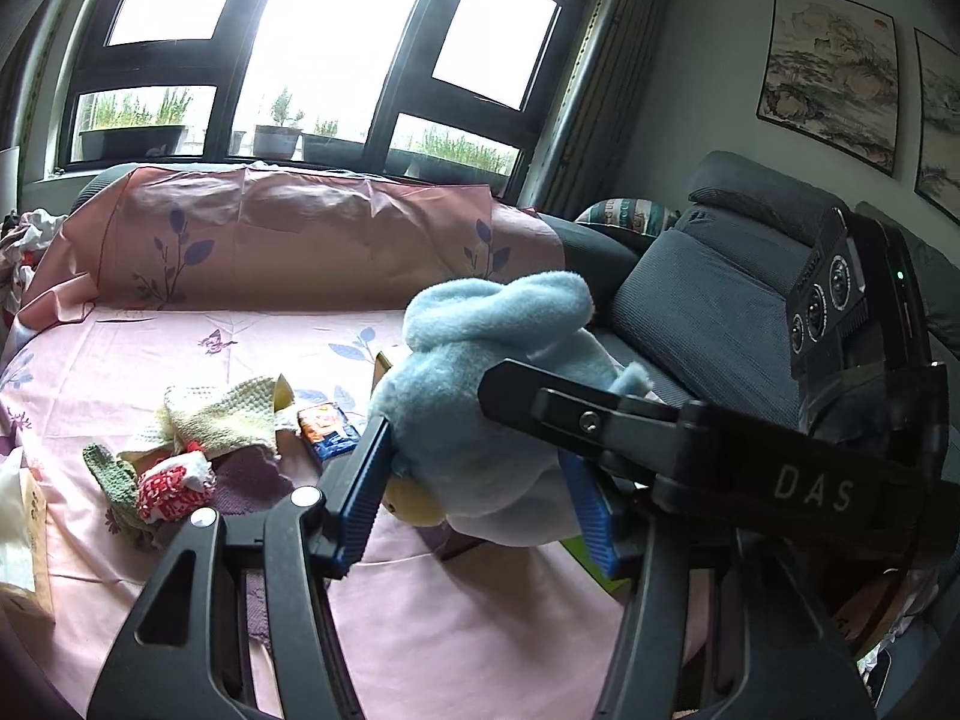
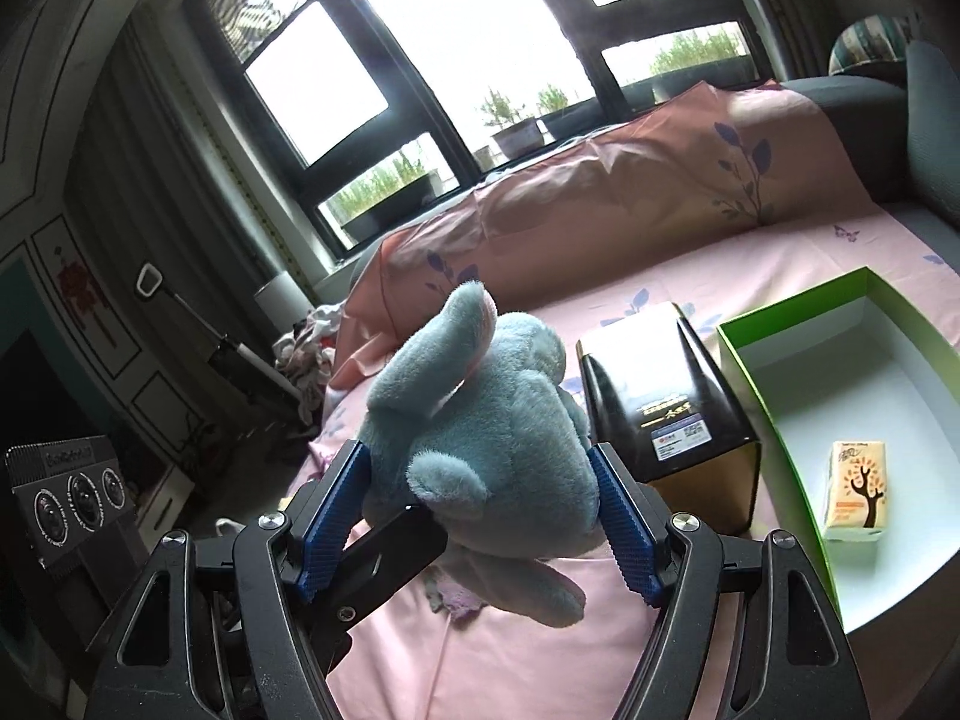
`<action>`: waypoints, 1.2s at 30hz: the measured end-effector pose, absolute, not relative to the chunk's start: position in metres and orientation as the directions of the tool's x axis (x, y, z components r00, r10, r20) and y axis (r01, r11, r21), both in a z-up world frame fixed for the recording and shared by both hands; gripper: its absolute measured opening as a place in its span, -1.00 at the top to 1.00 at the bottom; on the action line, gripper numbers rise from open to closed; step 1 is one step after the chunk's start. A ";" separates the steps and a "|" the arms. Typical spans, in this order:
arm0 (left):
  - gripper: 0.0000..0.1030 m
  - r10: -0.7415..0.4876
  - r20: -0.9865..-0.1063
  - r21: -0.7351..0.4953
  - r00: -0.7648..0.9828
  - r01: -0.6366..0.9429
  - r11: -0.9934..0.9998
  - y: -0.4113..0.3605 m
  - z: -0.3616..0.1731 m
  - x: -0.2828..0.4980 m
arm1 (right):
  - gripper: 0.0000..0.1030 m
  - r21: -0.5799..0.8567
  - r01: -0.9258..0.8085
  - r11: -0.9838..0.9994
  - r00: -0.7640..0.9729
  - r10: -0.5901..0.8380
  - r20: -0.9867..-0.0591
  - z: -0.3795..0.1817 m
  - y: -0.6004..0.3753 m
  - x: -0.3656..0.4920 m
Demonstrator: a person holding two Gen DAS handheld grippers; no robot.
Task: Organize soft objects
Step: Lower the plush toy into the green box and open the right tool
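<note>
At the left edge of the left wrist view, a tissue pack (image 1: 18, 516) is cut off by the frame. A heap of knitted cloths (image 1: 198, 438) lies on the pink sheet (image 1: 180, 348), partly hiding a blue packet (image 1: 327, 429). The left gripper (image 1: 480, 492) clamps the blue plush toy (image 1: 480, 396) above the sheet; its yellow part is mostly hidden. The right gripper (image 2: 480, 516) also grips the toy, beside a black box (image 2: 666, 414) and a green box (image 2: 774, 336) holding a small carton (image 2: 855, 492).
</note>
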State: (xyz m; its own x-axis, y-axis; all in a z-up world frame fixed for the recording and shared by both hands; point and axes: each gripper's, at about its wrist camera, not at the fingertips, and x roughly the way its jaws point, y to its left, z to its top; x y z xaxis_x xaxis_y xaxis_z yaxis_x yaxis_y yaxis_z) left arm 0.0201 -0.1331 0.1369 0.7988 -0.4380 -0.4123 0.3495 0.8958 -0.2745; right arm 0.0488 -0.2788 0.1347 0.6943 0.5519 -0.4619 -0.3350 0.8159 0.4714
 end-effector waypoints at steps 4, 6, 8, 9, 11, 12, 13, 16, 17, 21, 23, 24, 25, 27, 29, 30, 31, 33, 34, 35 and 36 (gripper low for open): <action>-0.06 -0.486 -0.414 -0.268 0.769 0.408 0.873 -0.167 0.141 0.033 | -0.48 0.487 -0.268 0.831 0.743 0.501 -0.445 0.138 -0.312 0.050; -0.06 -0.512 -0.421 -0.260 0.749 0.441 0.859 -0.186 0.141 0.038 | -0.48 0.492 -0.235 0.838 0.763 0.473 -0.441 0.138 -0.331 0.049; -0.06 -0.530 -0.425 -0.251 0.733 0.467 0.848 -0.205 0.140 0.041 | -0.48 0.498 -0.204 0.843 0.780 0.447 -0.437 0.137 -0.349 0.048; -0.06 -0.538 -0.429 -0.248 0.726 0.478 0.842 -0.214 0.139 0.043 | -0.48 0.503 -0.189 0.843 0.790 0.435 -0.432 0.136 -0.358 0.048; -0.05 -0.550 -0.440 -0.237 0.710 0.499 0.834 -0.232 0.138 0.048 | -0.48 0.518 -0.159 0.841 0.805 0.414 -0.425 0.132 -0.374 0.048; -0.05 -0.555 -0.445 -0.230 0.702 0.510 0.829 -0.240 0.137 0.050 | -0.48 0.529 -0.143 0.837 0.810 0.406 -0.423 0.130 -0.382 0.049; -0.04 -0.562 -0.450 -0.225 0.694 0.521 0.824 -0.247 0.136 0.053 | -0.48 0.539 -0.129 0.832 0.815 0.399 -0.420 0.127 -0.390 0.050; -0.04 -0.577 -0.466 -0.212 0.670 0.549 0.809 -0.268 0.132 0.060 | -0.48 0.560 -0.094 0.823 0.827 0.377 -0.416 0.120 -0.410 0.052; -0.04 -0.580 -0.472 -0.208 0.664 0.556 0.805 -0.274 0.130 0.063 | -0.48 0.570 -0.083 0.818 0.828 0.375 -0.417 0.118 -0.416 0.053; -0.04 -0.593 -0.500 -0.214 0.631 0.573 0.791 -0.291 0.123 0.074 | -0.48 0.617 -0.037 0.786 0.826 0.372 -0.424 0.105 -0.438 0.058; -0.04 -0.599 -0.517 -0.225 0.611 0.578 0.784 -0.299 0.118 0.080 | -0.48 0.623 -0.012 0.782 0.826 0.359 -0.435 0.099 -0.445 0.060; -0.04 -0.600 -0.527 -0.229 0.603 0.579 0.783 -0.302 0.115 0.082 | -0.48 0.626 0.000 0.779 0.823 0.355 -0.442 0.096 -0.449 0.062; -0.04 -0.599 -0.535 -0.230 0.596 0.579 0.782 -0.305 0.113 0.085 | -0.48 0.631 0.011 0.775 0.821 0.353 -0.448 0.094 -0.450 0.063; -0.04 -0.594 -0.551 -0.226 0.587 0.580 0.783 -0.312 0.109 0.089 | -0.48 0.646 0.029 0.763 0.815 0.355 -0.457 0.086 -0.457 0.065; -0.04 -0.590 -0.564 -0.224 0.577 0.581 0.782 -0.316 0.103 0.091 | -0.48 0.657 0.048 0.752 0.810 0.355 -0.466 0.080 -0.462 0.067; -0.03 -0.590 -0.572 -0.228 0.569 0.581 0.781 -0.319 0.101 0.092 | -0.48 0.661 0.061 0.748 0.807 0.353 -0.474 0.077 -0.464 0.068; -0.02 -0.591 -0.580 -0.233 0.560 0.581 0.780 -0.320 0.098 0.092 | -0.48 0.662 0.074 0.746 0.804 0.348 -0.482 0.075 -0.466 0.069; -0.01 -0.589 -0.596 -0.241 0.546 0.578 0.780 -0.325 0.093 0.095 | -0.48 0.662 0.097 0.743 0.797 0.340 -0.499 0.070 -0.469 0.070; 0.00 -0.587 -0.602 -0.243 0.542 0.576 0.781 -0.326 0.091 0.096 | -0.48 0.663 0.106 0.741 0.794 0.339 -0.505 0.067 -0.470 0.071; 0.00 -0.584 -0.607 -0.243 0.539 0.574 0.782 -0.328 0.089 0.097 | -0.48 0.666 0.112 0.738 0.792 0.338 -0.508 0.065 -0.472 0.072; 0.00 -0.583 -0.611 -0.244 0.535 0.573 0.782 -0.329 0.087 0.098 | -0.48 0.668 0.120 0.734 0.789 0.338 -0.513 0.063 -0.474 0.073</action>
State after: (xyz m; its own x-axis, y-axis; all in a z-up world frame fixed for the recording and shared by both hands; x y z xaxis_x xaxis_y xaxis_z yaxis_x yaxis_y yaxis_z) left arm 0.0978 -0.3293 0.0874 0.5354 -0.5828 -0.6113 0.5727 0.7825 -0.2445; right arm 0.0725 -0.4738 0.0629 0.7890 0.3380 -0.5131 0.1198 0.7344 0.6680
